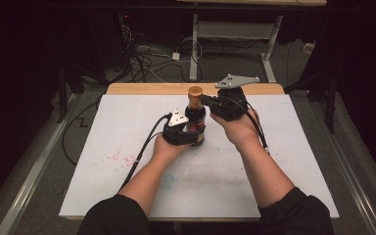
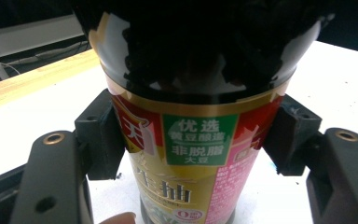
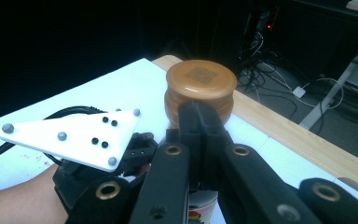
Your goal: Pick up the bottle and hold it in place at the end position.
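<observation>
A dark sauce bottle [image 1: 195, 120] with a round tan cap [image 1: 195, 92] stands upright on the white table top [image 1: 284, 147]. My left gripper [image 1: 196, 133] is shut on its lower body from the left. In the left gripper view both pads [image 2: 103, 135] press the sides of the red, green and gold label of the bottle [image 2: 191, 149]. My right gripper [image 1: 203, 100] comes in from the right at cap height. In the right gripper view its jaws lie shut together, and the right gripper [image 3: 199, 116] has its tips against the near side of the cap [image 3: 200, 86], with nothing between them.
A wooden strip [image 1: 142, 88] runs along the table's far edge. Red specks [image 1: 115, 157] mark the surface at the left. Beyond the table lie floor cables [image 1: 142, 58] and a desk frame leg [image 1: 194, 49]. The left gripper's white plate [image 3: 74, 135] sits below the cap.
</observation>
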The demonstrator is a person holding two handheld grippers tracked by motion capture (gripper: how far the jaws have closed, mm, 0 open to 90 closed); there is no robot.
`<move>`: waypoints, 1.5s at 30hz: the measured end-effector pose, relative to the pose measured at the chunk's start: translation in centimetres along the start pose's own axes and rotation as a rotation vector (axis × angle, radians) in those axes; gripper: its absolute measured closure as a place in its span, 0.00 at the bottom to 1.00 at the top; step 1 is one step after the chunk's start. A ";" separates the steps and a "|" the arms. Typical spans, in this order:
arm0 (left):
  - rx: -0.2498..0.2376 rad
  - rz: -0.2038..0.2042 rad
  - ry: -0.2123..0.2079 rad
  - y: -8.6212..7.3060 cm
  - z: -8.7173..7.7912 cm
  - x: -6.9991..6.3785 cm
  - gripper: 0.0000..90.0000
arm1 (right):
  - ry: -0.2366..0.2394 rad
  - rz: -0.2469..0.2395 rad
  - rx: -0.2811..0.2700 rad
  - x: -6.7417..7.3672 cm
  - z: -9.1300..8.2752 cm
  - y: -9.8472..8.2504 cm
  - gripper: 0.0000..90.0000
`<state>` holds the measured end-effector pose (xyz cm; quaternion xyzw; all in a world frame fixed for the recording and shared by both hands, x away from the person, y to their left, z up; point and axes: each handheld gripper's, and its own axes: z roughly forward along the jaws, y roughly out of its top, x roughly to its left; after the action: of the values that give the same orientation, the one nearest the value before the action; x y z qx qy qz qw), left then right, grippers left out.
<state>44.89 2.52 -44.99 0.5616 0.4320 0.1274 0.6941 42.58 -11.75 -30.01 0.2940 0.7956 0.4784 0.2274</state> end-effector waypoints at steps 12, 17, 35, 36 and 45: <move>-0.004 -0.004 0.000 0.0 0.0 0.2 0.34 | -0.017 -0.003 0.007 0.4 0.4 0.4 1.00; 0.000 0.029 -0.013 -0.3 -0.1 0.0 0.34 | -0.015 0.004 -0.051 0.5 0.2 0.5 1.00; -0.005 0.016 -0.028 -0.4 -0.1 0.0 0.32 | 0.035 0.025 -0.045 0.3 -1.1 -1.1 1.00; -0.008 0.016 -0.027 -0.4 -0.1 0.0 0.32 | 0.038 0.023 -0.037 0.3 -1.0 -1.2 1.00; -0.014 0.018 -0.025 -0.5 -0.1 0.0 0.32 | 0.051 0.045 -0.024 0.2 -0.4 -1.1 1.00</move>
<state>44.62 2.42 -45.39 0.5621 0.4174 0.1296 0.7021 41.90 -12.30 -30.85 0.2970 0.7886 0.5001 0.1997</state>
